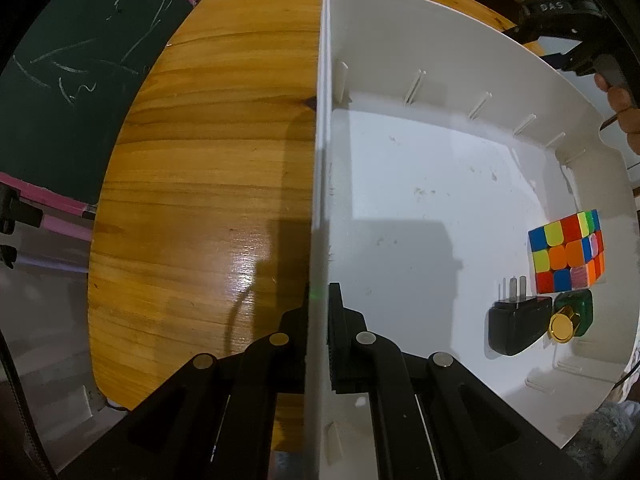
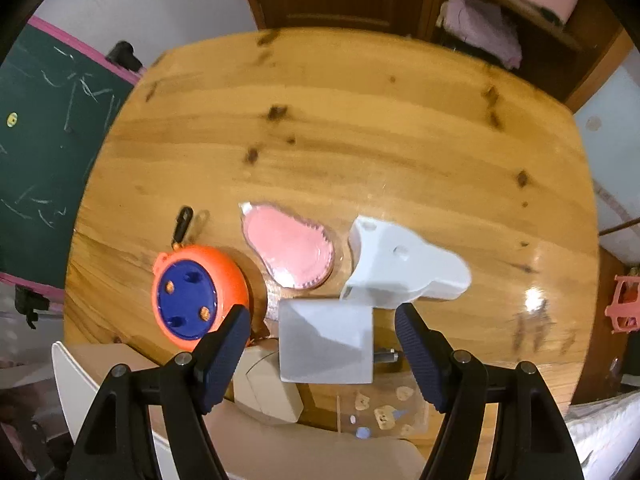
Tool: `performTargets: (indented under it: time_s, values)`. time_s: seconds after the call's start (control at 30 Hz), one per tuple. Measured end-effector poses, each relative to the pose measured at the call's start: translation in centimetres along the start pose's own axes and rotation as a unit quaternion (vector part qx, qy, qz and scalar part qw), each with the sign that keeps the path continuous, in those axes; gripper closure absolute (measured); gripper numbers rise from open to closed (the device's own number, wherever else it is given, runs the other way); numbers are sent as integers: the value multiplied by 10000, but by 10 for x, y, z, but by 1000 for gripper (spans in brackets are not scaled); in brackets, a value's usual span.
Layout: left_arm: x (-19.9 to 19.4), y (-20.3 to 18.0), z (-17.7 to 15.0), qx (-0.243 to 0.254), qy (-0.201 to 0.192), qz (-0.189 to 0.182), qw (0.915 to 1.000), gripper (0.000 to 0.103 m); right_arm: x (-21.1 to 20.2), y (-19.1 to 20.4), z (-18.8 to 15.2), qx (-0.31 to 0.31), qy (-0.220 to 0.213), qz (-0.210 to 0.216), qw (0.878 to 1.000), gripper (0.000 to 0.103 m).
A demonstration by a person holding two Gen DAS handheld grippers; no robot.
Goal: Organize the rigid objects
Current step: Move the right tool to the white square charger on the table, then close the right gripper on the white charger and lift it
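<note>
- Right gripper (image 2: 322, 344): jaws wide apart, holding nothing; the white block (image 2: 326, 342) lies on the table (image 2: 360, 120) between and below the pads, untouched.
- The block looks rigid, light and smooth; I judge its flat left and right sides the best hold.
- Left gripper (image 1: 318, 320): jaws clamped on the white bin (image 1: 400, 180) wall, steadying it.
- Far right in the bin: puzzle cube (image 1: 566, 256), black plug adapter (image 1: 516, 326).

bin: plain white plastic storage bin (image 1: 400, 184)
cube: multicoloured puzzle cube (image 1: 566, 256), mixed squares
reel: round orange plastic reel (image 2: 198, 294), blue centre
table: honey-brown wooden table (image 2: 360, 128), dark knots
</note>
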State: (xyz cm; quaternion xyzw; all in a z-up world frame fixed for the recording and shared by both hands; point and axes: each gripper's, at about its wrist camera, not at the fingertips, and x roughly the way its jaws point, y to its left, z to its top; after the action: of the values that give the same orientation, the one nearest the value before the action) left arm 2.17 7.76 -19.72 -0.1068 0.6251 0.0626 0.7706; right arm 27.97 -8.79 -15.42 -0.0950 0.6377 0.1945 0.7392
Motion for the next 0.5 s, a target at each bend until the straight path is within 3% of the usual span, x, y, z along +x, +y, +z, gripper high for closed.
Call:
performTargets:
  time_s: [0.13,0.2,0.33,0.5]
  values:
    - [0,0,0,-5,1,-2,10000,99,16,0,-1,-28,214,38,9998,28]
    - [1,1,1,-6,0,-5,10000,99,19,1,-1,-65,250,-15,9997,37]
    - [1,0,0,-21,0,-10,10000,99,27,1,-2,-134,375,-146,9991,45]
    - [1,1,0,-30,-2,-16,10000,99,26,-1,-5,-122,312,-199,9992,47]
